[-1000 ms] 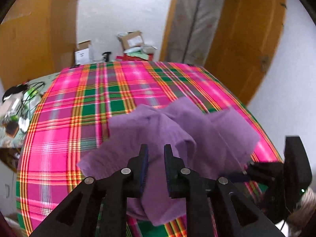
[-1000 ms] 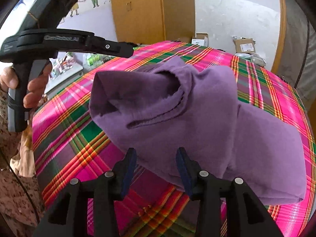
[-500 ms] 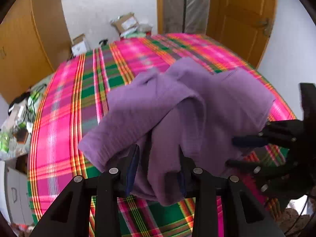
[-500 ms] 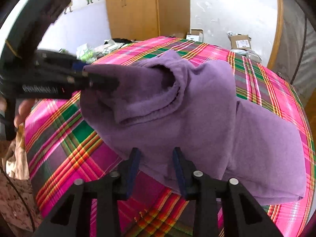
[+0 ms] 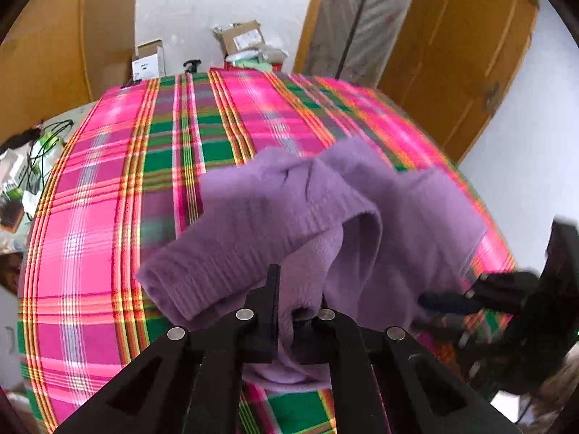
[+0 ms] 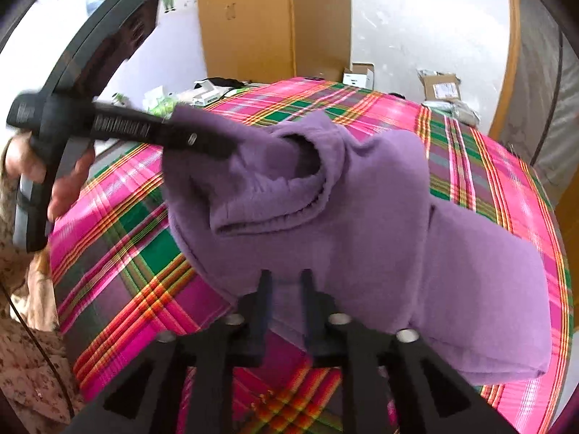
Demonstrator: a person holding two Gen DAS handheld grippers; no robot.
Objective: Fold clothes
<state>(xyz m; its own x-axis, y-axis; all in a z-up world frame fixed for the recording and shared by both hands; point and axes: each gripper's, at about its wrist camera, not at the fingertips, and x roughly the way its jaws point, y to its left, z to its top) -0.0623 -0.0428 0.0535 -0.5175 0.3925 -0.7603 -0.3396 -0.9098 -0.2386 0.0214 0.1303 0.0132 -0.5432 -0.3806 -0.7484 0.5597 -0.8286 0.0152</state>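
Item: purple fleece garment [image 6: 362, 217], bunched on plaid-covered bench [image 5: 108, 217]. Soft, light, limp (sags wherever unsupported); take by hems. Left tongs [image 5: 295, 311] pinching an edge; right tongs [image 6: 286, 289] opening, cloth between.

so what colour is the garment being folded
Purple garment, plain, no pattern; it shows best in the right wrist view.

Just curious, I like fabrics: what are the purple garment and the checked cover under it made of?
The purple garment looks like soft fleece or brushed knit: matte, fuzzy nap, ribbed hem, thick rounded folds. The checked cover seems a thin woven cloth, perhaps cotton or synthetic: flat, crisp pink, green and yellow plaid, slight sheen. Neither is certain.
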